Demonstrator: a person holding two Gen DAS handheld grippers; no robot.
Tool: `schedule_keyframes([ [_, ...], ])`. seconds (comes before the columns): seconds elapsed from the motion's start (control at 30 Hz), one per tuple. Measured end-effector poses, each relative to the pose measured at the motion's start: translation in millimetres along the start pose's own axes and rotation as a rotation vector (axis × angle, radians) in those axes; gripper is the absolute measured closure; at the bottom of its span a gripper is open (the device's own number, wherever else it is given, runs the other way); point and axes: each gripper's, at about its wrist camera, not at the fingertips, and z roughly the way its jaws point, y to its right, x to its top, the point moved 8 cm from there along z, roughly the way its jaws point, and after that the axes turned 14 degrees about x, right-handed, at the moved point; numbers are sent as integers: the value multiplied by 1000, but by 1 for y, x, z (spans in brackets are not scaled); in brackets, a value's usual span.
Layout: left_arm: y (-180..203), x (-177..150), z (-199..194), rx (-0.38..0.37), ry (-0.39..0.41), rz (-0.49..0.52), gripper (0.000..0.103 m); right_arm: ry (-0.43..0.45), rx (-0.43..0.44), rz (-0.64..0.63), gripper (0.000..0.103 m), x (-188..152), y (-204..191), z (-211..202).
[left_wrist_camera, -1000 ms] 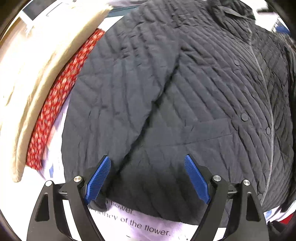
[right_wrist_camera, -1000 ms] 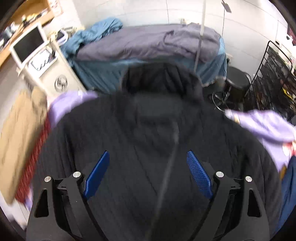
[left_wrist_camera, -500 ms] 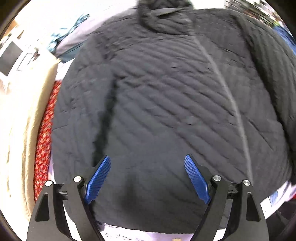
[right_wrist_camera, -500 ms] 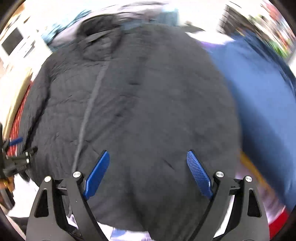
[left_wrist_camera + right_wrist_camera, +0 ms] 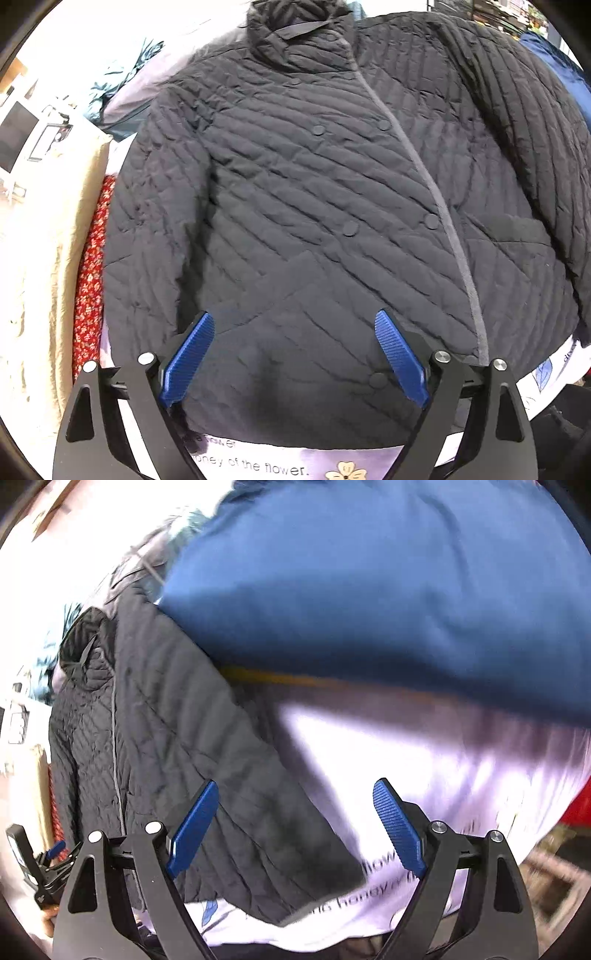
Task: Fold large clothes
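A dark quilted jacket (image 5: 314, 206) lies flat and front up on a lilac printed sheet (image 5: 266, 461), collar far, hem near. My left gripper (image 5: 295, 358) is open and empty, hovering over the hem near the jacket's left side. My right gripper (image 5: 295, 827) is open and empty over the jacket's right sleeve edge (image 5: 207, 775) and the bare sheet (image 5: 424, 775). The right wrist view is blurred. The left gripper (image 5: 55, 853) also shows at the far left of the right wrist view.
A cream cloth (image 5: 40, 258) and a red floral cloth (image 5: 90, 273) lie left of the jacket. A blue garment (image 5: 369, 590) lies right of the jacket, also in the left wrist view (image 5: 554, 62). A monitor (image 5: 14, 140) stands far left.
The left gripper's view of the whole jacket front has steadied after swinging right from the left sleeve. The right gripper has swung right, from over the jacket's middle to its right edge. Both stayed open.
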Motion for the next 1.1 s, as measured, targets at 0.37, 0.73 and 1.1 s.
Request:
schedule_keyframes([
  [0.37,16,1,-4,-8,4,71,15,-81,22,-124,18,-39,10,36],
  [0.73,19,3,-6,-15,4,57,15,-149,288,-178,94,-28,-63,14],
  [1.1,-4,6,-5,-1,5,-10,15,-189,661,-423,96,-2,-258,-3],
])
